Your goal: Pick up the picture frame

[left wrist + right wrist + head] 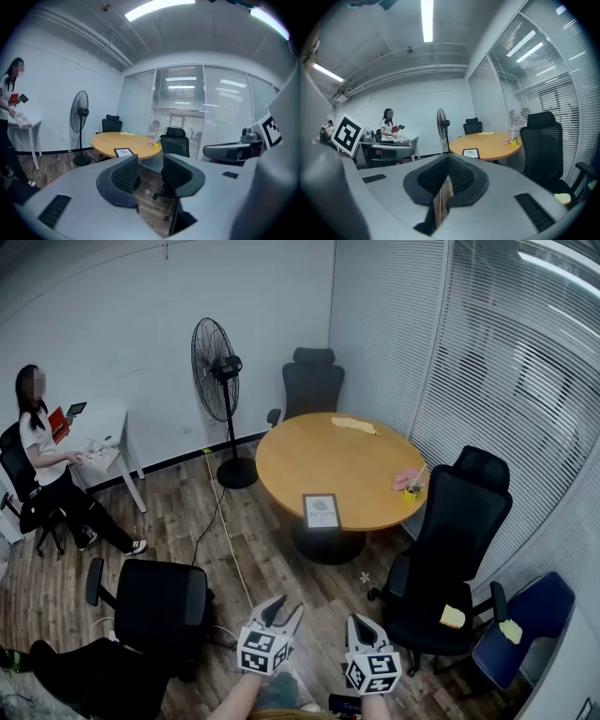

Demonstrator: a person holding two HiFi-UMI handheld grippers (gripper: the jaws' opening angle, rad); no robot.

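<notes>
Picture frame (321, 510) flat at table (319, 456) edge, centre frame. Left gripper (284, 607), bottom: jaws apart, empty. Right gripper (361, 624): jaws together, empty. Seemingly approach stage; pickup needs long reach, open jaws.

Counting one frame (322, 510), one round table (300, 460), one fan (216, 357), one white desk (111, 423), one cup (411, 491) and one person (42, 456). Counting four black chairs (312, 385) (459, 521) (159, 601) (14, 460) and one blue chair (530, 615). Counting two grippers, left (281, 607) and right (367, 624), and two yellow scraps (452, 616) (511, 631) on seats.
</notes>
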